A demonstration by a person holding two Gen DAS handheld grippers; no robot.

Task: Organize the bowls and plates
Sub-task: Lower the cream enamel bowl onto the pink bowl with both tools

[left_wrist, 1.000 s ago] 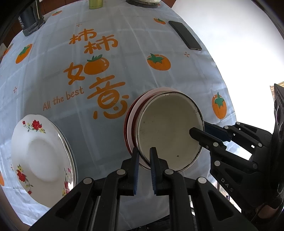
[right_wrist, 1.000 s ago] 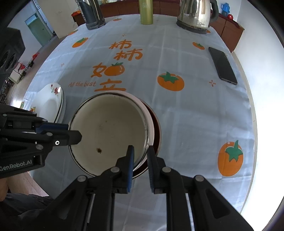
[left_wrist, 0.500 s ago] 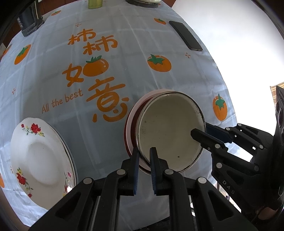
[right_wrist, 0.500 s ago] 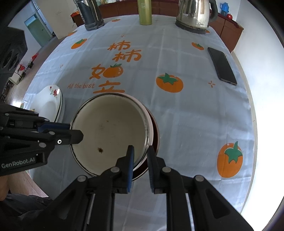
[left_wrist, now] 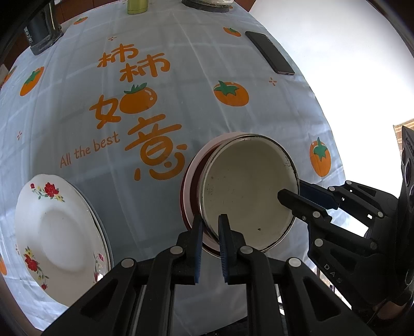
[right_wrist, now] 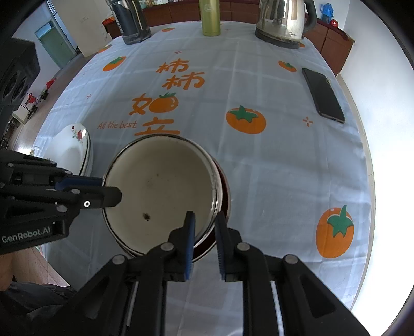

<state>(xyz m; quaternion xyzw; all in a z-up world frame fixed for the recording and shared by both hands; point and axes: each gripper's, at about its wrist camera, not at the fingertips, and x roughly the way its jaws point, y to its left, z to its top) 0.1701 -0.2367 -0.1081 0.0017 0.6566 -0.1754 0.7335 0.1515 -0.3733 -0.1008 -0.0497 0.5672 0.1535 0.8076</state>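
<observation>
A cream enamel bowl point(left_wrist: 245, 191) with a dark rim sits nested in a red-and-white bowl point(left_wrist: 192, 181) near the table's front edge. My left gripper point(left_wrist: 210, 224) is shut on the cream bowl's rim on its left side. My right gripper point(right_wrist: 204, 222) is shut on the same rim on its right side; it shows from the side in the left wrist view point(left_wrist: 295, 193). The cream bowl point(right_wrist: 157, 191) hides most of the red bowl point(right_wrist: 225, 196). A white floral plate stack point(left_wrist: 57, 232) lies to the left, also seen in the right wrist view point(right_wrist: 75, 150).
The table point(right_wrist: 258, 168) has a pale cloth with orange persimmon prints. A black phone point(right_wrist: 323, 95) lies at the right. A kettle point(right_wrist: 282, 23), a green bottle point(right_wrist: 209, 18) and a dark jug point(right_wrist: 132, 20) stand along the far edge.
Both grippers and the cream bowl have shifted only slightly; the grips are unchanged.
</observation>
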